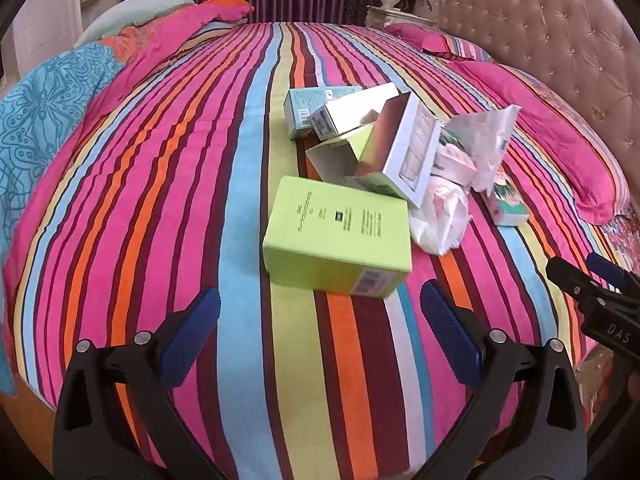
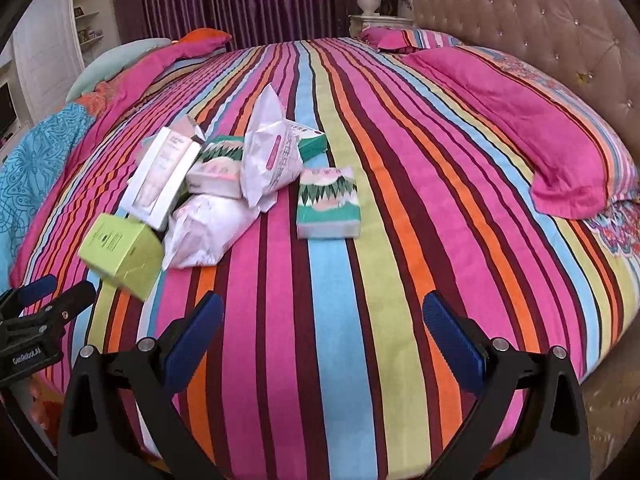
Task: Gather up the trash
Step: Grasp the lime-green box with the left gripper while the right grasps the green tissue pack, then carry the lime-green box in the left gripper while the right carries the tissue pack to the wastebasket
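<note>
The print on the lime-green box (image 1: 338, 236) is too blurred to read, and boxes behind it overlap, hiding each other's ends. It lies on the striped bedspread (image 1: 200, 160) at 12 o'clock from the left gripper (image 1: 320, 328), just beyond its wide, empty jaws. The right gripper (image 2: 323, 332), also wide and empty, hovers level, a tissue pack (image 2: 328, 204) at its 12 o'clock.

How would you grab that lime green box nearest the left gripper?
Grip the lime green box across its two long side faces, coming straight in from the near end. It lies flat on the striped bedspread, and the left gripper, open, already faces it.
</note>
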Demonstrator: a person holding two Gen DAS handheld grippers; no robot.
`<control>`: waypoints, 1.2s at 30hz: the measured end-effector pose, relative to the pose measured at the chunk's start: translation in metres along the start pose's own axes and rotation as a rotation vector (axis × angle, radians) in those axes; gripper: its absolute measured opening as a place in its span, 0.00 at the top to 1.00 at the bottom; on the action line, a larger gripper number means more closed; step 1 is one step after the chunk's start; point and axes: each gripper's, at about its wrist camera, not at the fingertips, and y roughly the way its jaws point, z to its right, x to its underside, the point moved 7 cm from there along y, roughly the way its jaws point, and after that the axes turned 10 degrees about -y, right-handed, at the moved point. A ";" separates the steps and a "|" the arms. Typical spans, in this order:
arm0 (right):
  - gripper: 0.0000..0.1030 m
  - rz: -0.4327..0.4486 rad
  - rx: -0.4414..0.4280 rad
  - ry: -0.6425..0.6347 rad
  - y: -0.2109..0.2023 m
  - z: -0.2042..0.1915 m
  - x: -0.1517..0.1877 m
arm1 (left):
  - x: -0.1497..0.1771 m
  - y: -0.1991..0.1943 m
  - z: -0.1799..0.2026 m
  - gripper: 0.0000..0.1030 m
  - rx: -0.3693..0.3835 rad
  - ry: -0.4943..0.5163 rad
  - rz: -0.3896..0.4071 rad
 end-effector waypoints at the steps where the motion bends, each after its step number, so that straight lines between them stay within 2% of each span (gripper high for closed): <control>1: 0.07 -0.002 0.004 -0.002 0.003 0.001 -0.002 | -0.003 0.004 0.001 0.06 -0.001 0.001 -0.003; 9: 0.07 -0.018 0.015 0.012 0.031 0.017 -0.017 | -0.010 0.023 0.012 0.06 -0.008 0.069 -0.016; 18: 0.09 -0.046 0.026 -0.020 0.065 0.016 -0.034 | -0.017 0.043 0.017 0.06 -0.014 0.084 -0.031; 20: 0.13 -0.061 0.028 -0.023 0.073 0.015 -0.036 | -0.019 0.050 0.017 0.06 -0.018 0.092 -0.035; 22: 0.24 -0.086 0.018 -0.020 0.084 0.015 -0.036 | -0.021 0.056 0.018 0.06 -0.023 0.101 -0.040; 27: 0.26 -0.104 0.021 -0.045 0.096 0.014 -0.038 | -0.025 0.066 0.019 0.08 -0.023 0.103 -0.035; 28: 0.34 -0.100 0.009 -0.051 0.095 0.013 -0.039 | -0.024 0.069 0.020 0.18 -0.018 0.111 -0.042; 29: 0.43 -0.099 0.005 -0.056 0.094 0.012 -0.039 | -0.024 0.070 0.021 0.17 -0.015 0.110 -0.045; 31: 0.52 -0.097 -0.009 -0.063 0.090 0.007 -0.040 | -0.024 0.069 0.021 0.17 -0.014 0.111 -0.042; 36: 0.52 -0.107 -0.051 -0.001 0.081 0.009 -0.030 | -0.019 0.063 0.020 0.17 -0.022 0.111 -0.039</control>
